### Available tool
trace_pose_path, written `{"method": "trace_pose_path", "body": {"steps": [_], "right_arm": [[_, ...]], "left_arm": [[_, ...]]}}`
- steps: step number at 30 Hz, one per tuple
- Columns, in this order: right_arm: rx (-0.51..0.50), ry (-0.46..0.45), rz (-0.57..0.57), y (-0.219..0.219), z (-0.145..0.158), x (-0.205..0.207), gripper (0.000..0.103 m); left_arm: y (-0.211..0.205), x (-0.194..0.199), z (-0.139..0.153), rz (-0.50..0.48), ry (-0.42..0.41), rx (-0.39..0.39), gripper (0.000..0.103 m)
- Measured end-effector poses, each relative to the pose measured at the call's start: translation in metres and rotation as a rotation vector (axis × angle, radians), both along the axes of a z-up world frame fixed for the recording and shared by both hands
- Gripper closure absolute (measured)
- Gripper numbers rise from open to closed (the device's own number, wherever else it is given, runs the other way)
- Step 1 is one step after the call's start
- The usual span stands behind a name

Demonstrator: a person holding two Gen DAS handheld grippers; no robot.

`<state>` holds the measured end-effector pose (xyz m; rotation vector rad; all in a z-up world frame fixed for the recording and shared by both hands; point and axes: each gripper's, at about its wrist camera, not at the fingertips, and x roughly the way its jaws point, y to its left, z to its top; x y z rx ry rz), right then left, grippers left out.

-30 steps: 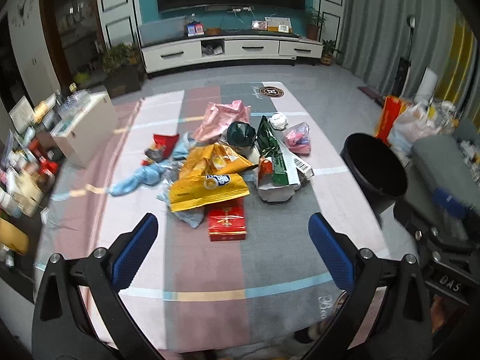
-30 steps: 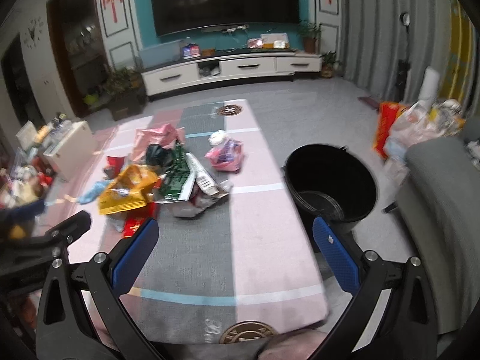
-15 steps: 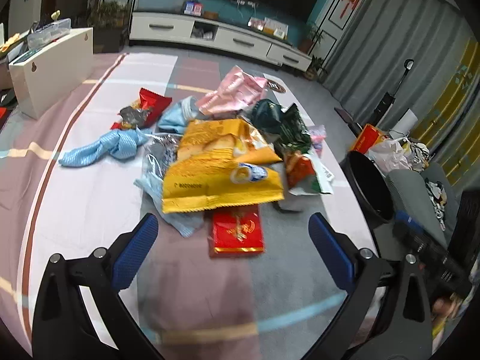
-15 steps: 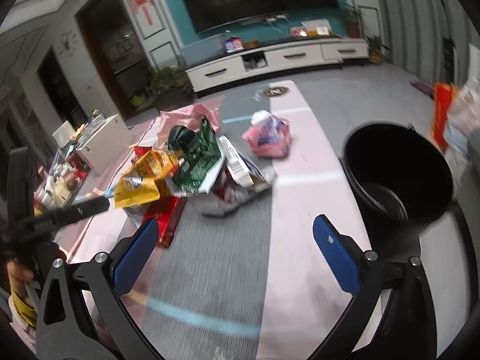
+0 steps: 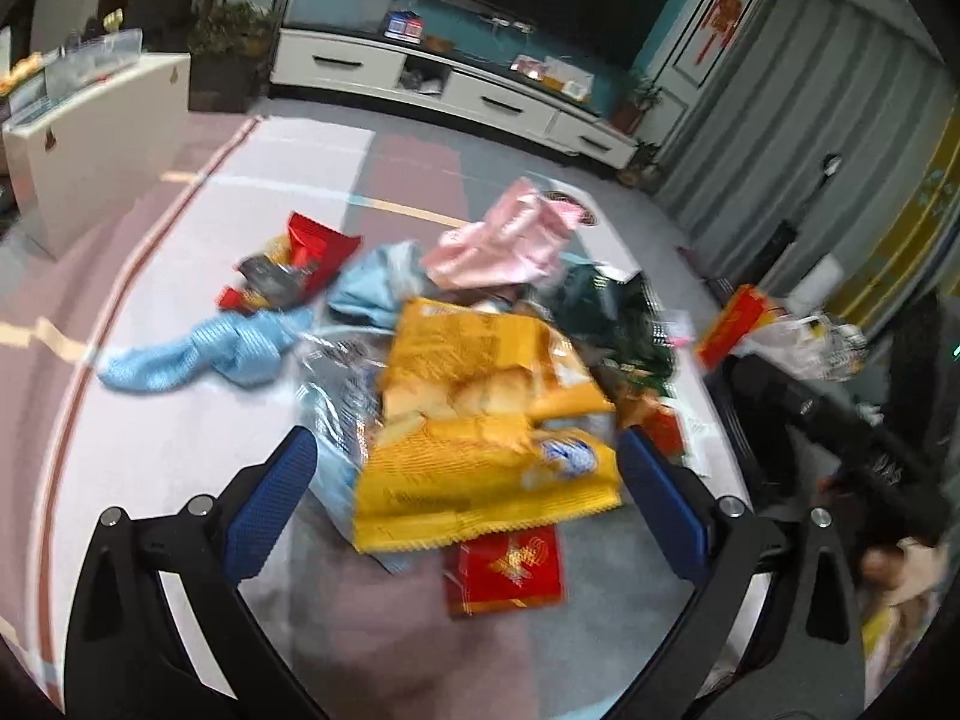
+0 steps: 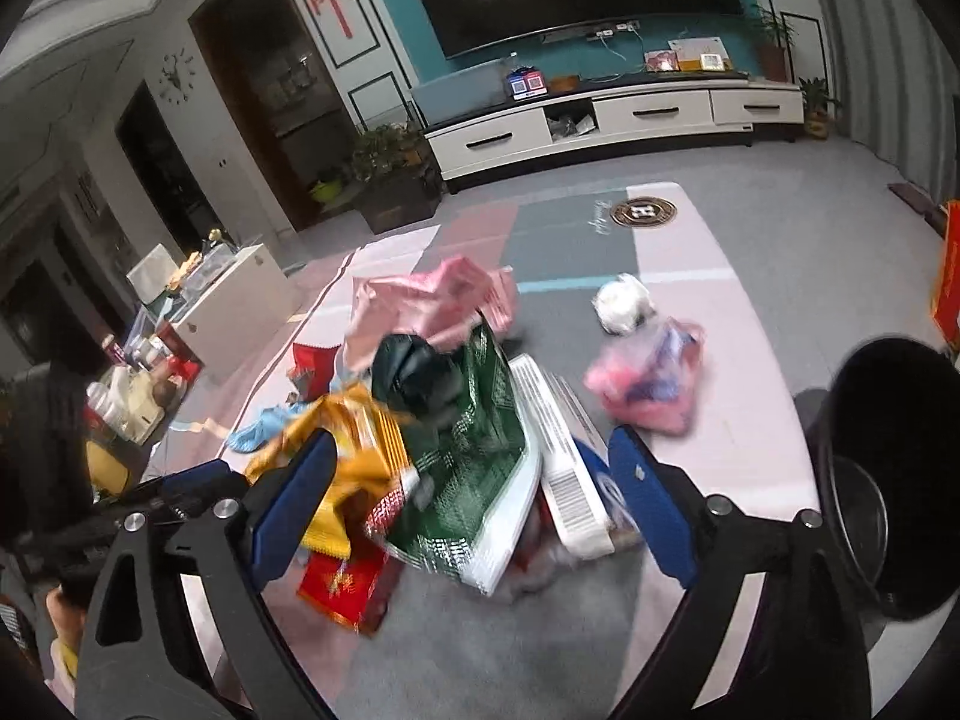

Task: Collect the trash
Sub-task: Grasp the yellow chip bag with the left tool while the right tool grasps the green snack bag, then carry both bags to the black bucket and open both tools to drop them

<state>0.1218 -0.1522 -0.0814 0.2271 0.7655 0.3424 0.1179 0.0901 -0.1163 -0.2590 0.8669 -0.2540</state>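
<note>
left claw [image 5: 462, 480]: jaws spread wide, pads not pressing anything. the near edge of the yellow bag [image 5: 480, 468] lies between the blue pads, apart from both.

right claw [image 6: 474, 492]: jaws wide and closing. the green bag [image 6: 474, 468] and the white box [image 6: 558, 456] sit between the pads; contact cannot be told because of blur.

trash location: one heap at the centre of the mat [image 5: 180, 420] on the floor, in both views.

count, left view:
- yellow bag: 1
- flat red packet [image 5: 504, 564]: 1, at the heap's near edge, partly under the yellow bag
- pink bag [image 5: 510, 240]: 1, far side of the heap
- blue cloth [image 5: 204, 354]: 1, left of the heap
- red wrapper [image 5: 312, 246]: 1, upper left of the heap

count, right view:
- pink-blue bag [image 6: 654, 378]: 1, apart from the heap, right of centre
- white wad [image 6: 624, 303]: 1, just beyond that bag
- bin [image 6: 888, 480]: 1, black, mouth open, at the right edge of the frame, off the mat's right edge

open room: bare mat in the lower left of the left view and along the bottom of both frames. in the right view a clear strip of mat runs between the heap and the bin. a white cabinet [image 5: 90, 144] stands beyond the mat's edge in the upper left of the left view.
</note>
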Motion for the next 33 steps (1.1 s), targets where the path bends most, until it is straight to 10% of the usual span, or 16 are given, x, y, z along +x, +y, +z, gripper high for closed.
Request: {"method": "trace_pose_path", "body": {"steps": [10, 16, 23, 33], "right_arm": [[-0.074, 0.052, -0.024, 0.02, -0.032, 0.014, 0.055], [0.047, -0.012, -0.057, -0.007, -0.009, -0.008, 0.08], [0.248, -0.039, -0.072, -0.043, 0.005, -0.032, 0.082], [0.249, -0.069, -0.101, -0.061, 0.014, -0.05, 0.082]], "left_arm": [[-0.013, 0.006, -0.014, 0.023, 0.018, 0.063, 0.04], [-0.01, -0.012, -0.005, 0.023, -0.022, 0.03, 0.047], [-0.002, -0.043, 0.02, 0.029, -0.137, -0.002, 0.05], [0.003, -0.064, 0.044, 0.002, -0.214, -0.08, 0.051]]}}
